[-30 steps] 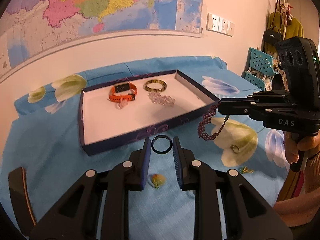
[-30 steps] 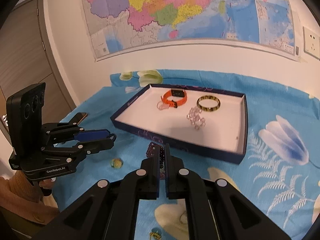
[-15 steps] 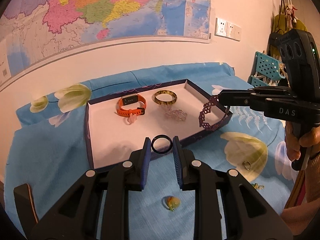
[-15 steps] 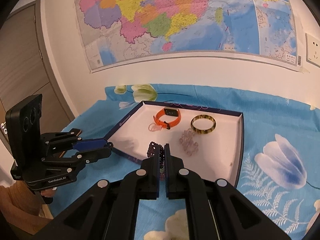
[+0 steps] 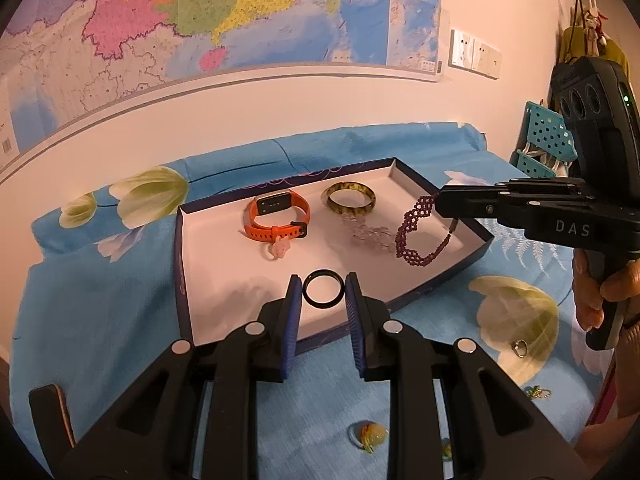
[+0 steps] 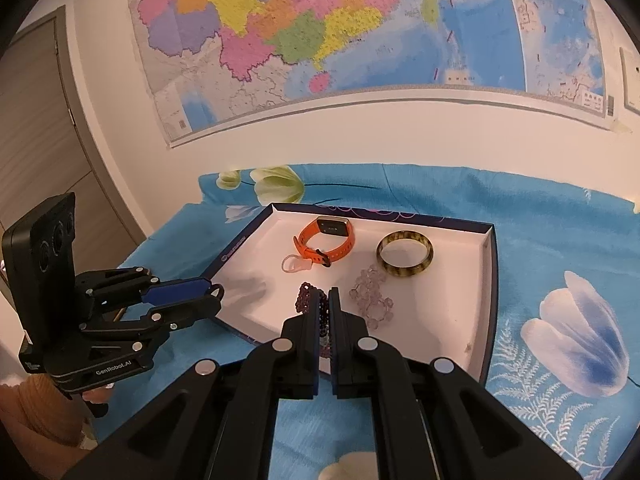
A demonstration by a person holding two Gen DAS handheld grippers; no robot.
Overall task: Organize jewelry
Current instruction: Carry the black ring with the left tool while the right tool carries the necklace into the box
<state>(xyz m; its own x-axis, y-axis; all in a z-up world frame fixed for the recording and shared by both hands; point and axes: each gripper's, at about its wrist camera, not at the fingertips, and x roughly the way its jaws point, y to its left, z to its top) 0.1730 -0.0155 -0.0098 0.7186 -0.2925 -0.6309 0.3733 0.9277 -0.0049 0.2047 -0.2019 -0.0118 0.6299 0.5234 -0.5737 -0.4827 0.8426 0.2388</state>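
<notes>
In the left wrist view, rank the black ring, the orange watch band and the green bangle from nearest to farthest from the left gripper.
1. Black ring: held between the left gripper's fingertips, over the tray's near edge.
2. Orange watch band: mid-tray, slightly left.
3. Green bangle: toward the tray's back wall, right of the band, slightly beyond it.

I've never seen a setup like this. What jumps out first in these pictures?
Two hand-held grippers hover over a white-lined tray on a blue flowered cloth. The left gripper pinches a black ring; the right gripper dangles a purple beaded bracelet. An orange watch already lies inside.
</notes>
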